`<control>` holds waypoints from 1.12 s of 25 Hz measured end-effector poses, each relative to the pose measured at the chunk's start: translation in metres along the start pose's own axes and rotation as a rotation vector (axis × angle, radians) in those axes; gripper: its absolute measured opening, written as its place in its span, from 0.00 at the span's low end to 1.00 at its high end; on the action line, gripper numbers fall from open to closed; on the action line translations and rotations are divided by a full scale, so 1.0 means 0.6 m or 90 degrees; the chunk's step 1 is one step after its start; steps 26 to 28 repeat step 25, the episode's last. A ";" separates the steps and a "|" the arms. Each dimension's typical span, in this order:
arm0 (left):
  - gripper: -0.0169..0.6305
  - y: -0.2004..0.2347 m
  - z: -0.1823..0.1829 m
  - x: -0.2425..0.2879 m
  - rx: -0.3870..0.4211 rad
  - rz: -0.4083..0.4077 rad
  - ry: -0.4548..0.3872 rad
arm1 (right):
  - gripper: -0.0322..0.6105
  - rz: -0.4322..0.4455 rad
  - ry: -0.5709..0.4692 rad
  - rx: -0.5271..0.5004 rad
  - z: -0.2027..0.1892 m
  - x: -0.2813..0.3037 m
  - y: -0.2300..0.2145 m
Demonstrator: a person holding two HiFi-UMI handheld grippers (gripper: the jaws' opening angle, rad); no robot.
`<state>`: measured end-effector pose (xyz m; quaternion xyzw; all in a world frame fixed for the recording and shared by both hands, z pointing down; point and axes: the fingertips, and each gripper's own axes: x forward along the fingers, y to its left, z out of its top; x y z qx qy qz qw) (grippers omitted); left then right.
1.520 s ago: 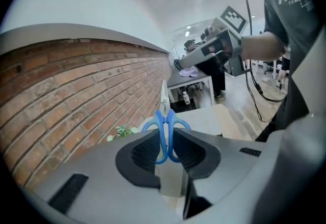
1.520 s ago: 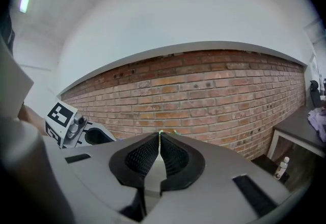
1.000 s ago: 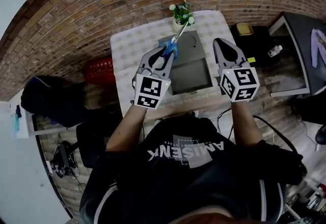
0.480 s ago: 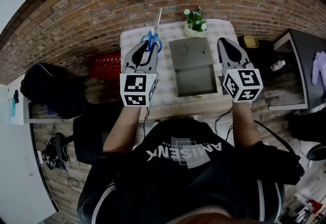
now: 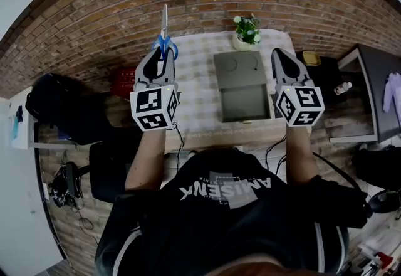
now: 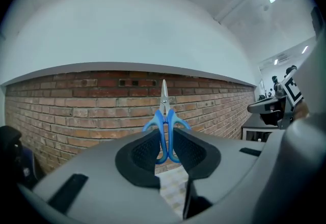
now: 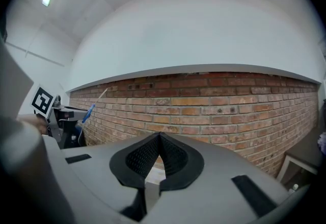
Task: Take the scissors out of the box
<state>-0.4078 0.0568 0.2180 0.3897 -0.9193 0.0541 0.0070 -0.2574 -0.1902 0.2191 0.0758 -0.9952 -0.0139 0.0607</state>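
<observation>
Scissors (image 5: 165,41) with blue handles and silver blades are clamped in my left gripper (image 5: 163,58), which is shut on the handles. The blades point away from me toward the brick wall. In the left gripper view the scissors (image 6: 164,118) stand upright between the black pads (image 6: 142,151). The gripper hangs over the left edge of the table, well left of the open grey box (image 5: 241,100). My right gripper (image 5: 282,56) is shut and holds nothing, just right of the box. The right gripper view shows the scissors (image 7: 90,111) far left.
The box sits on a table with a checkered cloth (image 5: 197,93). A small potted plant (image 5: 247,30) stands at the table's far edge. A red crate (image 5: 124,83) lies on the floor left of the table, a dark desk (image 5: 376,74) to the right.
My left gripper has carried the scissors leftward and up, from over the box to the table's left edge. The right gripper has hardly moved.
</observation>
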 end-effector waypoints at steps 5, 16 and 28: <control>0.17 0.011 -0.018 -0.003 -0.004 0.016 0.017 | 0.11 -0.006 -0.002 0.004 0.001 0.001 0.001; 0.17 0.010 -0.021 0.007 -0.007 0.009 0.012 | 0.11 -0.010 -0.006 -0.004 0.003 0.007 0.004; 0.17 0.011 -0.009 0.012 0.006 0.003 0.004 | 0.11 -0.007 0.000 -0.004 0.002 0.011 0.007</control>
